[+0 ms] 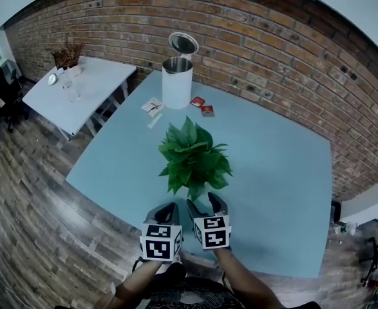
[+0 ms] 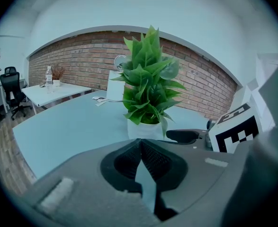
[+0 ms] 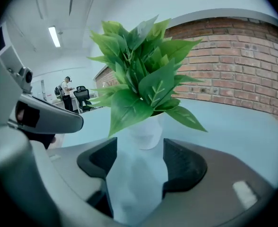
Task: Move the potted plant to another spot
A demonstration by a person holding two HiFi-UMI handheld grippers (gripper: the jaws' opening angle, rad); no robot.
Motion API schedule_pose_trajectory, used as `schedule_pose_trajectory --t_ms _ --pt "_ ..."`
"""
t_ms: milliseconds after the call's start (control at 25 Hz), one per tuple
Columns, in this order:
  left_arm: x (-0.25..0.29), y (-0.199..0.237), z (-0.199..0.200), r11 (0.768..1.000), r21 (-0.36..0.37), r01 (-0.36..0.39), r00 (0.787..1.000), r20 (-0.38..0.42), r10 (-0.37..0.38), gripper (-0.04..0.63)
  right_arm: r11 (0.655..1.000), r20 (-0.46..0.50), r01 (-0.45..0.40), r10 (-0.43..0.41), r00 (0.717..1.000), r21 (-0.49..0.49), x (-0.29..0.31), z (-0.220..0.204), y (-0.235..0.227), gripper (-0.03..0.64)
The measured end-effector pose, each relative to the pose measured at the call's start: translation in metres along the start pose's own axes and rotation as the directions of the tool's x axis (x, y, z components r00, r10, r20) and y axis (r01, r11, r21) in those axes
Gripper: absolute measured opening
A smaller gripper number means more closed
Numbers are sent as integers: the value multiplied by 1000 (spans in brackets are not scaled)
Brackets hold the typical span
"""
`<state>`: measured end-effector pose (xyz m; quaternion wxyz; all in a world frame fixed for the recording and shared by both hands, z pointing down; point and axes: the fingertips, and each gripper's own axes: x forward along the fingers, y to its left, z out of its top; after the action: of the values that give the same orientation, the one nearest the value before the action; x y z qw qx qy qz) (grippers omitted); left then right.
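Left tongs (image 1: pixel 166 212): clenched and holding nothing. In the left gripper view I see the two pads meet tip to tip. They sit over the near edge of the bench (image 1: pixel 279 172).
Left tongs to plant: the plant is ahead of them and a bit to the right. It is near but not touching.
Potted plant (image 1: pixel 194 156): it stands in the middle of the bench, closer to my side. Its leaves hide most of the white pot (image 2: pixel 143 129) from above.
Long way of the plant: straight up. The pot is upright and the leaves rise above it with no lean that I can see.
White jug (image 1: pixel 177 76): it is at the far side of the bench, well apart from the plant.
Right tongs (image 1: pixel 208 203): released, with the pads standing wide apart. Nothing is pressed between them.
Right tongs to plant: in the right gripper view the pot is dead ahead, lined up with the gap and just past the tips. The leaves hang over the tongs.
Nearer hand: the right one, I think. Its gap already faces the pot.
What the next move needs: I would slide the right tongs straight ahead until the pads are on both sides of the pot, then squeeze low down, under the leaves.
What could go wrong: a high grab would catch only leaves, and a bump could tip the pot.
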<state>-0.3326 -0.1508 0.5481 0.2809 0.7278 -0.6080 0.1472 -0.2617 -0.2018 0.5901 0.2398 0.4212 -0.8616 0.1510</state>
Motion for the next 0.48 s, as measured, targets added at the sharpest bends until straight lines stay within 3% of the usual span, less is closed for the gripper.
schedule_pose_trajectory --t_ms 480 --pt "-13 -63 -14 996 71 57 998 -11 -56 0 1000 50 6 -5 999 -13 -76 0 -5 181"
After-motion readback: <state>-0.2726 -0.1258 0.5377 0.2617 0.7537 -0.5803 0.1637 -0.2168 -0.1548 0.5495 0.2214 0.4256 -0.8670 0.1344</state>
